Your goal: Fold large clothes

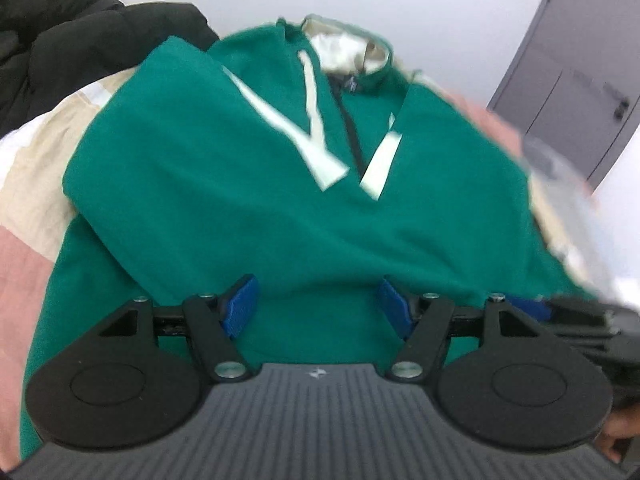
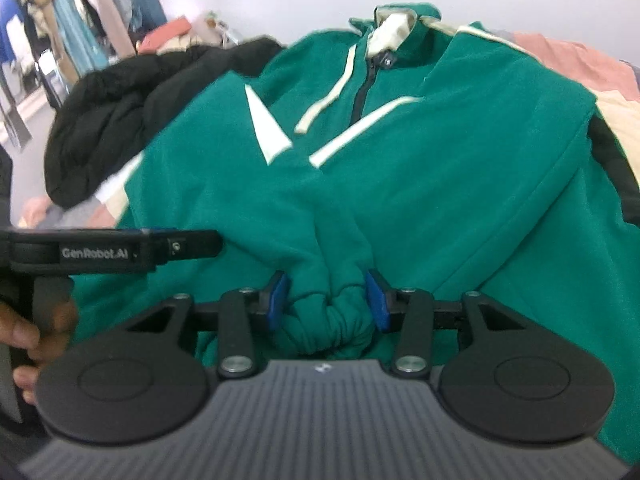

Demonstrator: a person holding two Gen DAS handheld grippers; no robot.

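Hoodie (image 2: 400, 184) lies collar-far; right gripper (image 2: 326, 300) nearer, its jaws flanking the bunched cuffs (image 2: 328, 320), grip uncertain; left gripper (image 1: 316, 304) open.

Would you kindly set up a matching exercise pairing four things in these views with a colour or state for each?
Things:
1. green fleece zip jacket
2. puffy black coat
3. left hand-held gripper
4. right hand-held gripper

States:
A. bunched green cuff between its blue pads
B. heaped beside the green garment
C. jaws apart, nothing pinched
D. laid flat, sleeves folded across the front

Pairs: 1-D, 2-B, 3-C, 4-A
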